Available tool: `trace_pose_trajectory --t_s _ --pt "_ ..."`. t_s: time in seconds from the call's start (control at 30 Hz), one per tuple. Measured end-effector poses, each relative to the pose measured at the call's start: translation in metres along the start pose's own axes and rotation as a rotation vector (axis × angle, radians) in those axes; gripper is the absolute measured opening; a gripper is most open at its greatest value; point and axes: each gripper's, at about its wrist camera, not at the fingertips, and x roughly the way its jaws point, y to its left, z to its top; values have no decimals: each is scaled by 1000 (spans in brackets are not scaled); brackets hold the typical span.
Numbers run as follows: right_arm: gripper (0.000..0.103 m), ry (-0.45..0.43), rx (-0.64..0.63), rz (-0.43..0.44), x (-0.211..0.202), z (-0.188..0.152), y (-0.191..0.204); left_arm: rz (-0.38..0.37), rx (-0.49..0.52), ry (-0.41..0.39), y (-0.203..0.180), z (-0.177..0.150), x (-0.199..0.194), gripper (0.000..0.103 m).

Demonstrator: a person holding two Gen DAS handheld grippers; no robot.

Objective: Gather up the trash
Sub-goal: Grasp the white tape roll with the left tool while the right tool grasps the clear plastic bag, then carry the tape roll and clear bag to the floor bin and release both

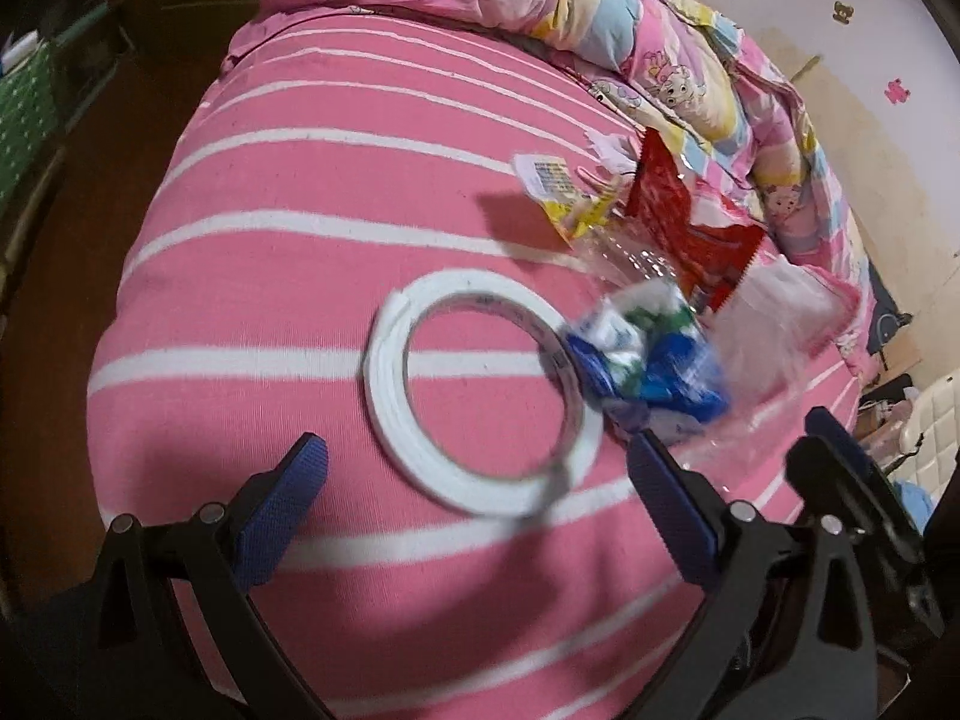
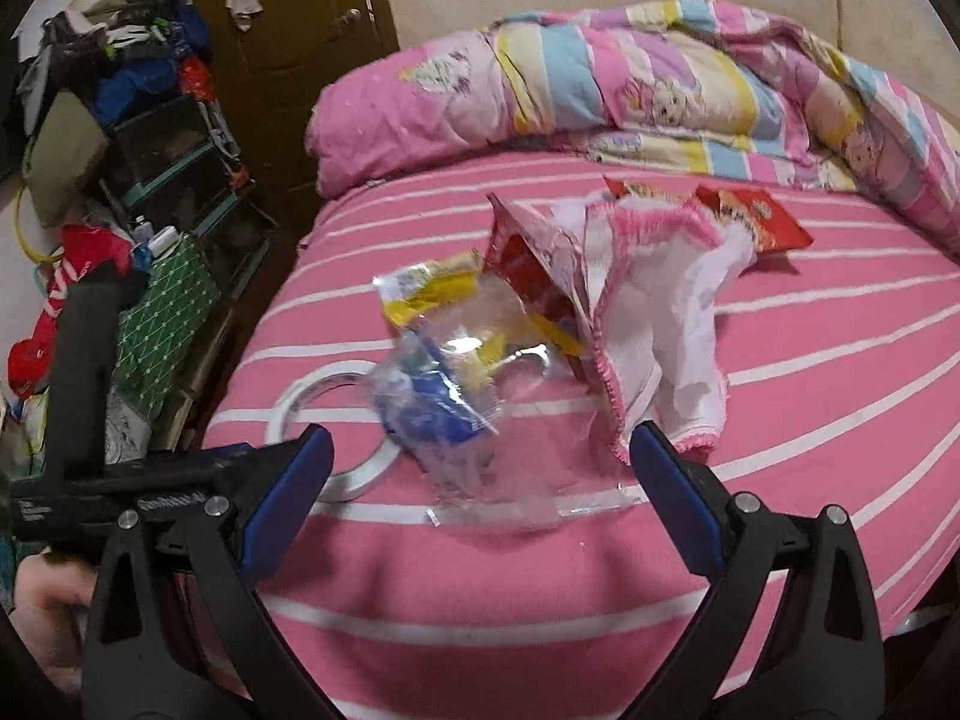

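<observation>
Both hand-held grippers [image 1: 477, 468] [image 2: 480, 459] gaping, empty; tape roll [image 1: 474, 390] beside wrapper pile [image 2: 474, 348].

The bed sheet [image 1: 300, 300] is showing pink with white stripes; a white tape roll [image 1: 474, 390], a blue-green wrapper [image 1: 648, 360] and a red packet [image 1: 666, 210] are lying there.

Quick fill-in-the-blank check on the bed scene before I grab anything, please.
1. Both the left hand-held gripper and the right hand-held gripper have their jaws ____.
2. The bedsheet is pink with ____ stripes.
3. The tape roll lies ____ on the sheet.
4. The crumpled blue wrapper touches the tape roll's ____ side.

Missing: open; white; flat; right
</observation>
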Motion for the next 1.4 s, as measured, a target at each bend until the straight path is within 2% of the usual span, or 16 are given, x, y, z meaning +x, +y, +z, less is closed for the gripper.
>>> trace_pose_trajectory --t_s 0.1,0.2,0.27,0.3,0.33,0.47,0.53,0.63,0.93,1.27,1.4 --pt "98 16 20 -21 16 1 -5 28 18 2 -1 6 8 97" --pt "97 26 53 -20 26 -1 -10 93 69 1 -8 9 15 93" --pt "87 36 74 -2 29 -4 -14 156 110 -2 -13 8 19 79" --pt "74 45 80 1 30 -4 -14 202 139 -7 -17 8 21 68" --pt "68 53 87 2 32 -6 -16 228 154 -12 -18 7 23 62" --pt "59 36 82 -5 28 -10 -18 282 190 -35 -20 4 23 46" --pt "54 19 91 -6 22 -10 -20 279 186 -46 -17 4 20 23" --pt "51 -9 109 -3 13 -12 -24 246 155 -55 -10 5 15 16" --pt "47 -56 150 31 -19 -15 -27 198 108 -76 -3 2 -5 15" --pt "47 -129 166 93 -72 -11 -26 179 -1 -192 10 -10 -69 15" --pt "47 -176 159 102 -108 -14 -27 125 -21 -221 -3 -19 -96 15"
